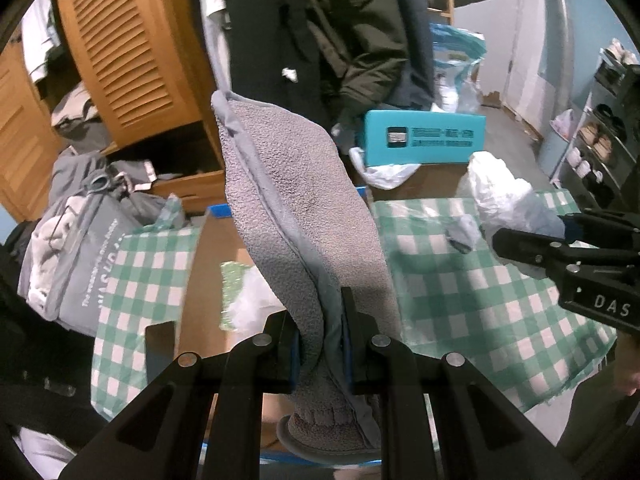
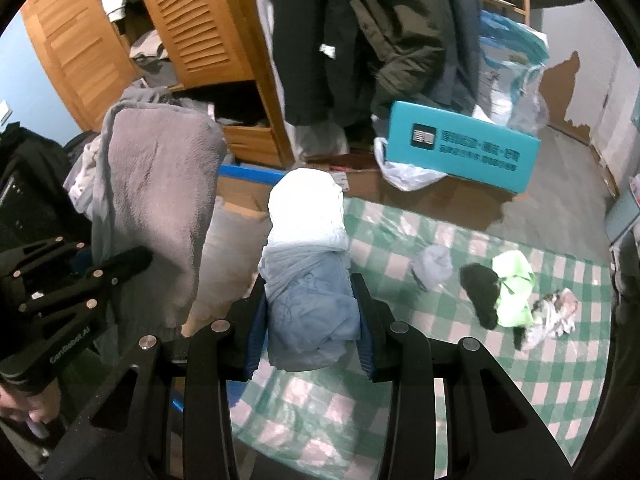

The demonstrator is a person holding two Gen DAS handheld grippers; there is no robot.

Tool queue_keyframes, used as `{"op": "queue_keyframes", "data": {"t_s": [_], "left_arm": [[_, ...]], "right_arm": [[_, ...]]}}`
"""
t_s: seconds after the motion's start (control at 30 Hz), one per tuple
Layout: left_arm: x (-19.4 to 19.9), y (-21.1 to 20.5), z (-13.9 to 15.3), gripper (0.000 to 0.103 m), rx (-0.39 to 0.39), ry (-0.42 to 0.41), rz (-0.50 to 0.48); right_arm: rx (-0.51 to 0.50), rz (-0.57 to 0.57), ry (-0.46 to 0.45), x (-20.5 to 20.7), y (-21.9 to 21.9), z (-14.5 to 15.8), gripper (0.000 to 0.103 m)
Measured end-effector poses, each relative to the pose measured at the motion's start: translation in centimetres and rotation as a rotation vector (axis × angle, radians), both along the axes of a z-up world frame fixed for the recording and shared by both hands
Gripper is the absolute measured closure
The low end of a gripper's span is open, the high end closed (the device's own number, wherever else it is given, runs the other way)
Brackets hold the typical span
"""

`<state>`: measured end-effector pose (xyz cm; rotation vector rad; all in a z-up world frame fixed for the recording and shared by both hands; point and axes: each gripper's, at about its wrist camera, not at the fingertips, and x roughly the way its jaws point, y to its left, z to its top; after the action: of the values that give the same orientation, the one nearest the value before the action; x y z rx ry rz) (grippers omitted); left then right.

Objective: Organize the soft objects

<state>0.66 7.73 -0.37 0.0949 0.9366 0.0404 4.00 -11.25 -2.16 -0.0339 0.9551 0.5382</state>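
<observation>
My left gripper (image 1: 322,344) is shut on a grey fleece cloth (image 1: 296,208) that stands up in front of the camera, above an open cardboard box (image 1: 208,280). The same grey cloth (image 2: 156,200) and the left gripper (image 2: 120,266) show at the left of the right wrist view. My right gripper (image 2: 310,320) is shut on a rolled white and pale blue garment (image 2: 308,240), held over the green checked sheet (image 2: 400,360). The right gripper (image 1: 520,246) with its white bundle (image 1: 504,196) shows at the right of the left wrist view.
On the checked sheet lie a small grey-blue sock (image 2: 434,266), a black item (image 2: 482,292), a lime green cloth (image 2: 514,292) and a patterned rag (image 2: 554,316). A teal box (image 2: 460,148) and plastic bags stand behind. A wooden wardrobe (image 1: 132,52), hanging coats (image 1: 340,32) and a grey bag (image 1: 76,248) sit nearby.
</observation>
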Motion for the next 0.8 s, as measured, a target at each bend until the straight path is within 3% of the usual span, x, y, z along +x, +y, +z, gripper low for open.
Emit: {"op": "queue_keyframes", "data": {"t_s": [0.33,0.8], "left_arm": [[-0.6,4.7,-1.0,0.087,0.029,0.018,0.068],[-0.7,8.1,-4.1,0.087,0.156,0.076,0.111]], "right_arm": [[-0.012,0.062,0.019,0.4,4.6,-0.7,0.066],[-0.050,0.108,0.059,0.6,9.6,-2.8,0.066]]}}
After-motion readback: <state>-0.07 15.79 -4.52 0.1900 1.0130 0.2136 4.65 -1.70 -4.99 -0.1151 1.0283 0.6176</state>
